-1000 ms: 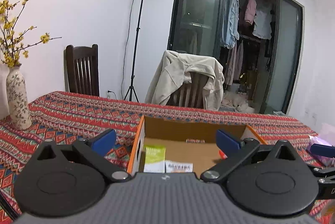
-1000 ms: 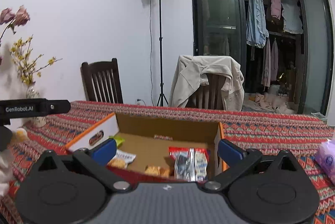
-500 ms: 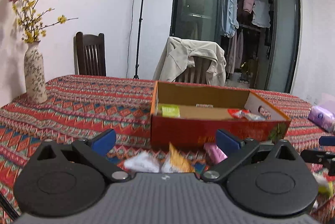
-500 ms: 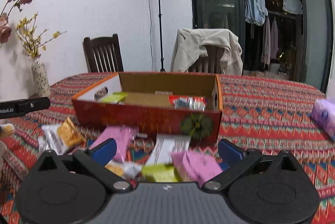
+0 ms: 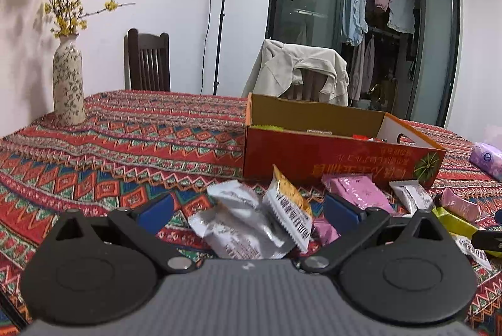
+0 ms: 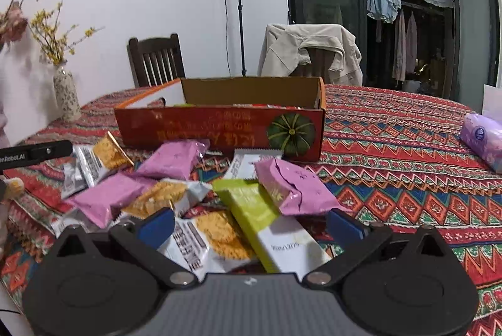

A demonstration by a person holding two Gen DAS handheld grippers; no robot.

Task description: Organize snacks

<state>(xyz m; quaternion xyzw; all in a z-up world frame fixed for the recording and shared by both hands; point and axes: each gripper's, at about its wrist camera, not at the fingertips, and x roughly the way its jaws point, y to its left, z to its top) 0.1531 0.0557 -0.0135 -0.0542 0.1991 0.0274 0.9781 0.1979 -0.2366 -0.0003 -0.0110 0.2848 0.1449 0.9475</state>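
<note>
Cardboard box (image 6: 219, 129) at frame centre on tablecloth (image 6: 392, 147); snack packets (image 6: 200, 198) heaped before it, lower centre; vase (image 6: 66, 94) left; tissue pack (image 6: 483, 138) right; chairs (image 6: 157, 60) behind.

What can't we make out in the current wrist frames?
- Contents of the red box: right wrist view, front wall hides nearly everything inside.
- Packets under the left gripper: gripper body cuts off the silver packet.
- Tissue pack: cropped by the right edge.
- Box lettering: upside down, blurred.
</note>
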